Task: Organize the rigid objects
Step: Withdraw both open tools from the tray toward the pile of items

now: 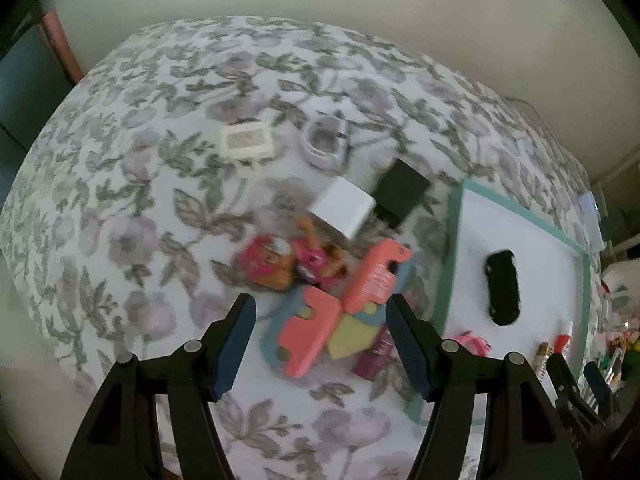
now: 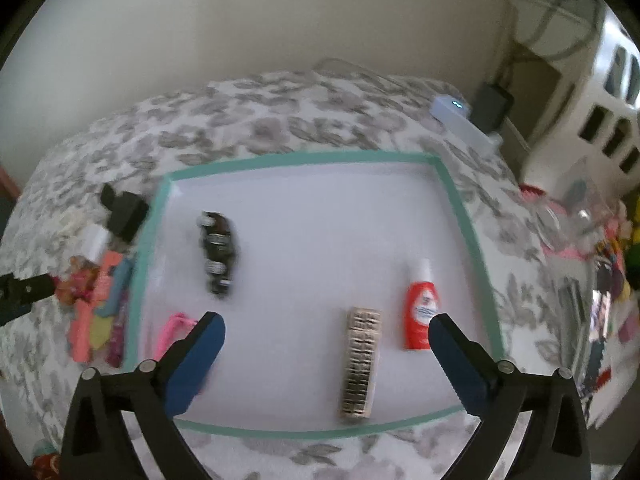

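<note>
A white tray with a teal rim [image 2: 308,158] lies on a floral cloth; it also shows in the left wrist view [image 1: 454,240]. In it lie a black toy car [image 2: 218,256], a red bottle [image 2: 420,308], a beige ridged bar [image 2: 360,364] and a pink item [image 2: 174,330]. My right gripper [image 2: 326,356] is open and empty above the tray's near side. My left gripper [image 1: 320,340] is open and empty above a pile left of the tray: coral and blue foam pieces [image 1: 320,328], a pink doll [image 1: 280,260], a purple tube [image 1: 376,356], a white block [image 1: 344,208], a black block [image 1: 400,194].
A white frame [image 1: 246,142] and a grey-white device [image 1: 326,142] lie farther back on the cloth [image 1: 140,200]. A white box with a light [image 2: 460,114] and a black adapter [image 2: 492,104] sit behind the tray. Toys and clutter [image 2: 600,280] crowd the right side. A wall stands behind.
</note>
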`<state>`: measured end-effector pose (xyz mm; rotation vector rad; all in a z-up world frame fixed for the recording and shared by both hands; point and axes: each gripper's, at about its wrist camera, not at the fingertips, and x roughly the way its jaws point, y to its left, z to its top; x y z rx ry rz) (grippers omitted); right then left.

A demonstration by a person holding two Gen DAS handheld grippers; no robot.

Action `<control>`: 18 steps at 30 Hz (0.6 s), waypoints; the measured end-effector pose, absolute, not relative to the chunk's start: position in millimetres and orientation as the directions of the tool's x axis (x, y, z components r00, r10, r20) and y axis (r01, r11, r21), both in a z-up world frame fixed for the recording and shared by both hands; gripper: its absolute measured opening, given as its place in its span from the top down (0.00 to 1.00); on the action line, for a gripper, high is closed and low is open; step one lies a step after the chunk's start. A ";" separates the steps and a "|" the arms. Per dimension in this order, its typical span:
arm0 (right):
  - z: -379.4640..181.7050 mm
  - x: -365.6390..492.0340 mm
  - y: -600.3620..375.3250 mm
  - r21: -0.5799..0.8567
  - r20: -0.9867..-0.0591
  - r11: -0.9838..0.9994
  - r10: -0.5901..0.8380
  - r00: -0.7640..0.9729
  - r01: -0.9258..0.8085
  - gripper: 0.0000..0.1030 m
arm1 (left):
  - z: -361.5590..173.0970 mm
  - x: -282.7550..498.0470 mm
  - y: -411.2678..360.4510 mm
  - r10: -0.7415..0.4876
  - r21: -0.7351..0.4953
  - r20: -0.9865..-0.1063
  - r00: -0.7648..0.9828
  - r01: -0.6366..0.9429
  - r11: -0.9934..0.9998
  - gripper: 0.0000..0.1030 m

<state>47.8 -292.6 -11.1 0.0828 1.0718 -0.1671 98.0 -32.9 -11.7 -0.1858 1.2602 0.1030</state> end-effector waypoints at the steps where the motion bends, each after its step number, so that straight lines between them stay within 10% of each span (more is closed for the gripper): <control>1: -7.8 48.3 -284.9 0.002 -0.872 0.988 -0.075 0.483 0.157 0.00 | -11.0 98.2 -25.2 -0.023 -0.085 -0.952 0.306 -0.194 0.977 0.33; 18: -22.4 66.2 -170.6 0.153 -0.868 0.985 0.174 0.466 -0.082 0.00 | -22.3 95.1 61.3 -0.002 -0.107 -0.960 0.278 -0.364 0.925 0.33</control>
